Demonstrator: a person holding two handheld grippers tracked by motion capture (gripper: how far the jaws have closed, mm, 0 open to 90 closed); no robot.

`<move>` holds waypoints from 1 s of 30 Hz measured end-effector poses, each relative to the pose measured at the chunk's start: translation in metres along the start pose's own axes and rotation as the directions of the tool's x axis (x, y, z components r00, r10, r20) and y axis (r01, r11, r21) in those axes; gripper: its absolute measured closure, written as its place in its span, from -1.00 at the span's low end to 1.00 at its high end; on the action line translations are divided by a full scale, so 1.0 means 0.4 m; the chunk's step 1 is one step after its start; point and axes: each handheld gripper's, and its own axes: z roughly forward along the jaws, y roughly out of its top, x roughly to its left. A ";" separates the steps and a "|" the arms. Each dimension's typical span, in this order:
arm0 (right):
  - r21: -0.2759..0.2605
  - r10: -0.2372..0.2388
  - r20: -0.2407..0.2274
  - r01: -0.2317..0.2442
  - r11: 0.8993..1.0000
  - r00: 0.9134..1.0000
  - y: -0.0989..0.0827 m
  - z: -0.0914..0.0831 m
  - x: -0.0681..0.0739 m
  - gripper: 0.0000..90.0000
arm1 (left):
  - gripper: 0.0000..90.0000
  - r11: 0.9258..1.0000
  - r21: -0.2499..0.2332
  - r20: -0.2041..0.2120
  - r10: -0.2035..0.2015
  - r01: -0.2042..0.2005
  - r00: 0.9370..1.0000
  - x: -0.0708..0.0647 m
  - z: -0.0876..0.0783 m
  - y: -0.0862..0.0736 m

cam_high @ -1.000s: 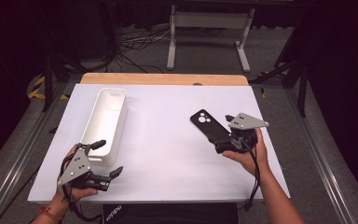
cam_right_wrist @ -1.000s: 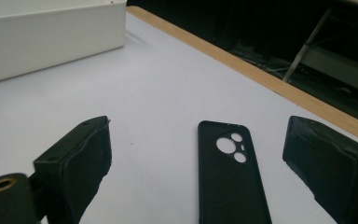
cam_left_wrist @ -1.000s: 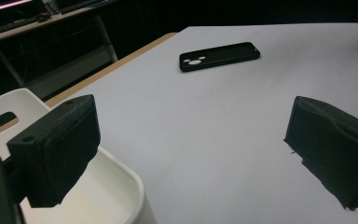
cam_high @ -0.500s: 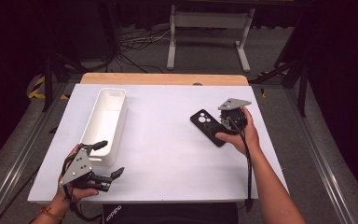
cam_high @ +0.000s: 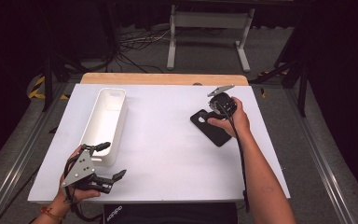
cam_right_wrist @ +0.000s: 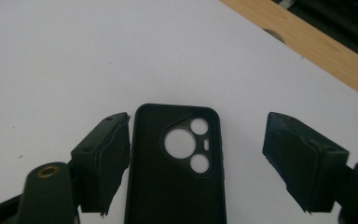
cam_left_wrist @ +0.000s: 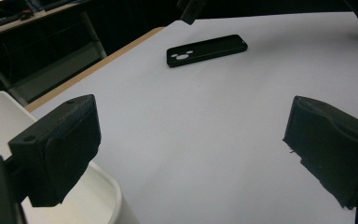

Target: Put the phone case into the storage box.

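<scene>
The white surface (cam_high: 168, 140) carried two items: a black phone case (cam_high: 214, 133) toward its right side and a long white bin (cam_high: 106, 122) toward its left, the two well apart. The phone case lay flat with its hollow inner side up, the camera cut-out at the end farther from the person. In the right gripper view the phone case (cam_right_wrist: 175, 163) sat between the two black jaws of the right hand-held gripper (cam_right_wrist: 205, 163); the jaws stood apart, the left one just beside the case's long edge, though contact could not be confirmed, and the right one clear of it with bare surface between. In the high view the right hand-held gripper (cam_high: 216, 109) was held over the far end of the case by the person's right hand (cam_high: 230, 122), its cable trailing back along the forearm. The left hand-held gripper (cam_high: 109, 163) was held low near the front-left edge of the surface, just beside the near end of the bin, by the left hand (cam_high: 72, 186). Its jaws stood wide apart with nothing between them; in the left gripper view they framed bare surface, with the bin's rim (cam_left_wrist: 98, 186) at lower left and the phone case (cam_left_wrist: 206, 49) lying far off
</scene>
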 end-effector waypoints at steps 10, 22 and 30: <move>0.152 0.015 -0.009 -0.014 0.988 1.000 0.017 0.093 -0.048 -0.26 | -0.90 1.000 0.001 0.018 -0.005 0.005 1.000 0.001 0.000 -0.002; 0.194 0.084 -0.035 -0.076 0.978 0.996 -0.012 0.185 -0.095 0.03 | -0.89 1.000 -0.002 0.041 -0.017 0.017 0.999 0.002 -0.001 -0.006; 0.196 0.091 -0.037 -0.082 0.977 0.995 -0.020 0.192 -0.111 0.23 | -0.88 0.999 -0.011 0.041 -0.032 0.032 0.999 0.002 -0.002 -0.005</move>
